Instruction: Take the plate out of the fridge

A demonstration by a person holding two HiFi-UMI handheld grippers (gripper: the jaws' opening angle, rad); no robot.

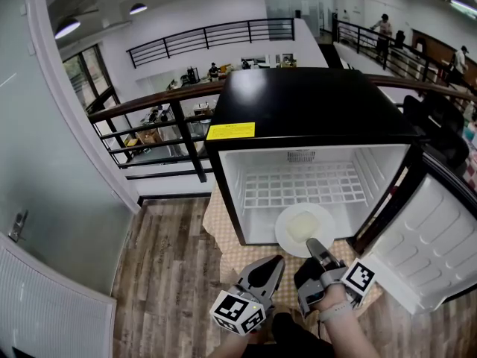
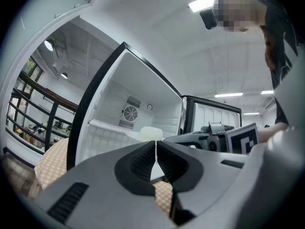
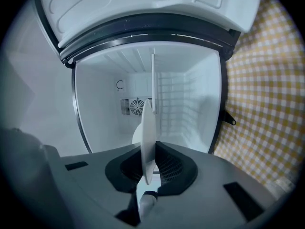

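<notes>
A small black fridge (image 1: 298,103) stands open, its door (image 1: 432,245) swung out to the right. A white plate (image 1: 304,228) with a pale lump on it lies at the front edge of the fridge floor. My right gripper (image 1: 313,246) is shut on the plate's near rim. In the right gripper view the plate (image 3: 148,128) shows edge-on between the pads of the right gripper (image 3: 148,159). My left gripper (image 1: 277,262) hangs just left of it, outside the fridge, shut and empty. The left gripper (image 2: 156,149) shows its jaws meeting, with the plate (image 2: 151,133) beyond them.
A white wire shelf (image 1: 302,185) sits at the back of the fridge. The fridge rests on a yellow checked cloth (image 1: 223,245) over a wooden floor (image 1: 164,274). A dark railing (image 1: 164,125) runs behind it, and a white wall (image 1: 59,200) stands at the left.
</notes>
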